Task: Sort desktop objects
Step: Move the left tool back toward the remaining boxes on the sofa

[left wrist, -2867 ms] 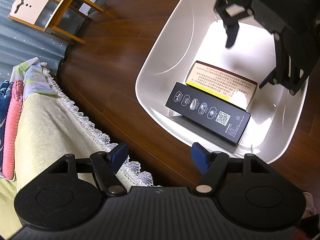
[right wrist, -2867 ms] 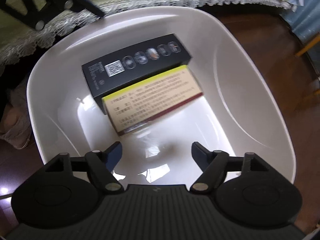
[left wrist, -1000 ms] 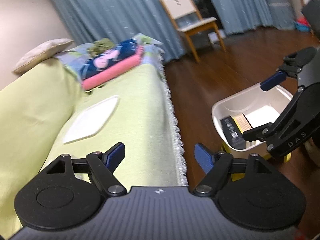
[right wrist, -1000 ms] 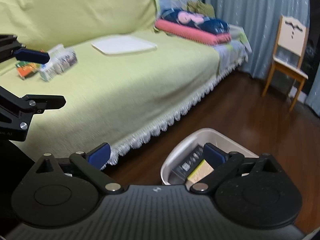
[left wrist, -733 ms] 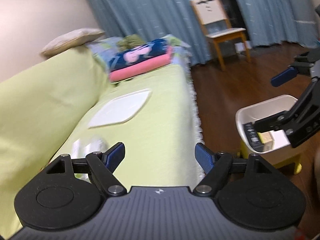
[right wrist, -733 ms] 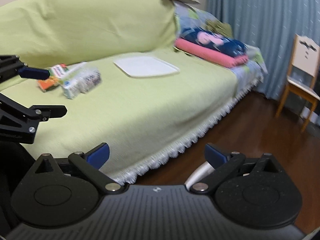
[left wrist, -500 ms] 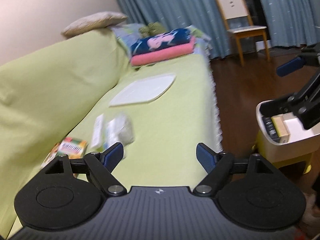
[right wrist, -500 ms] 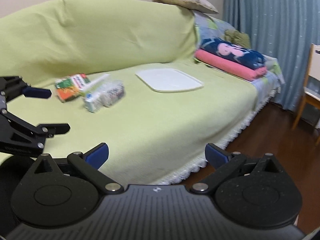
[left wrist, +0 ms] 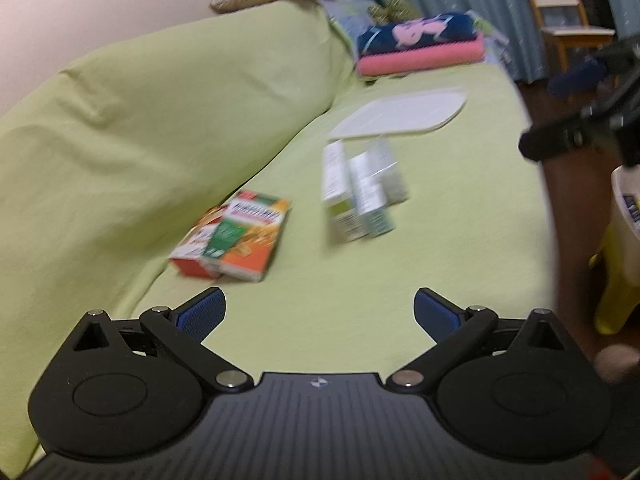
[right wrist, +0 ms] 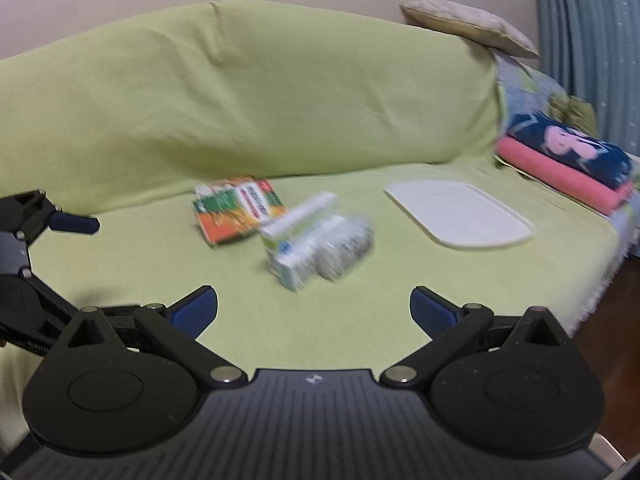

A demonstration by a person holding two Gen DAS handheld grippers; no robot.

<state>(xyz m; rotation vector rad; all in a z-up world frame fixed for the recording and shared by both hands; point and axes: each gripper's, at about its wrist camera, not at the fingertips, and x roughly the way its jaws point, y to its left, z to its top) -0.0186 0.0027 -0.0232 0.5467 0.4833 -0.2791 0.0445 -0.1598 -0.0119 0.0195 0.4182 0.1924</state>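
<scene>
Hovering both the left gripper (left wrist: 319, 312) and right gripper (right wrist: 314, 307) empty, jaws wide apart, over the green sofa cover (right wrist: 340, 312). Ahead lie the white-green boxes (right wrist: 316, 238), touching the orange box (right wrist: 236, 210); I could nudge neighbours or snag soft cloth.

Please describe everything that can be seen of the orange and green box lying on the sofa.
The orange and green box is a flat carton, apparently cardboard, printed orange, green and white, with blurred, unreadable text. It lies flat on the green sofa cover, near the foot of the backrest. It leans partly over a second red and white box and touches it. A cluster of pale boxes lies apart from it. Neither tool touches it; the left tool is open and empty.
</scene>
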